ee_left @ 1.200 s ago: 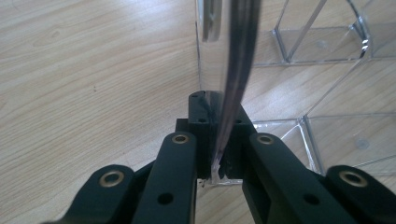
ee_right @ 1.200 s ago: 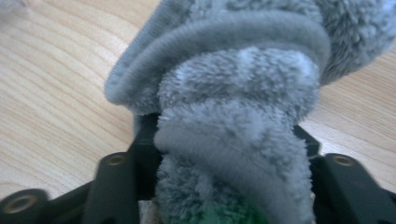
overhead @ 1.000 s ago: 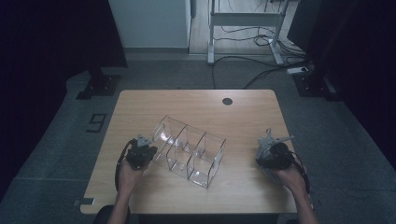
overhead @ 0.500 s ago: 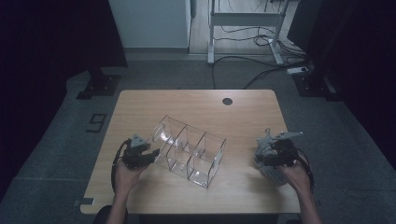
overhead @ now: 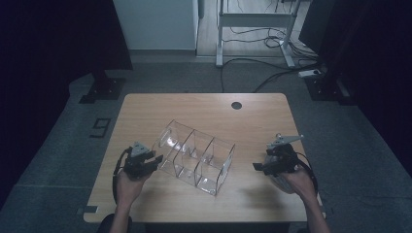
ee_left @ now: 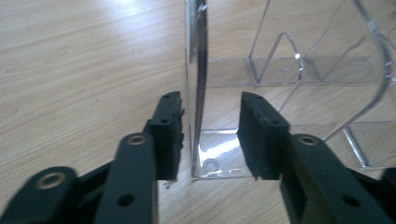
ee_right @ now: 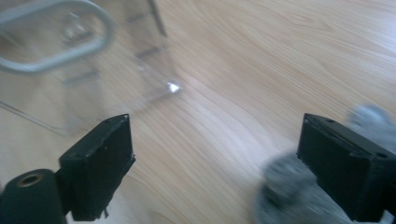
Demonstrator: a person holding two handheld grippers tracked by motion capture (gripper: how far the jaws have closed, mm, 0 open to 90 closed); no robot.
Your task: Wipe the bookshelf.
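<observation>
A clear acrylic organizer [overhead: 194,158] with three compartments lies diagonally on the middle of the wooden table [overhead: 204,107]. My left gripper [overhead: 150,162] is at its near-left end. In the left gripper view, the jaws [ee_left: 211,98] straddle the organizer's thin end wall [ee_left: 198,70]; they have just been closing, and small gaps still show beside both pads. My right gripper [overhead: 262,166] hovers right of the organizer, apart from it. Its jaws [ee_right: 217,120] have just been opening and stand wide, with bare wood between them. The organizer [ee_right: 70,70] is blurred at the upper left there.
A round cable hole [overhead: 236,105] sits near the table's far edge. A blurred grey shape [ee_right: 289,186] lies low beside the right pad in the right gripper view. Dark floor with cables and a desk frame [overhead: 252,29] lies beyond the table.
The right gripper has risen and drifted slightly left, toward the organizer. The left gripper has barely shifted at the organizer's end. The organizer has stayed in place.
</observation>
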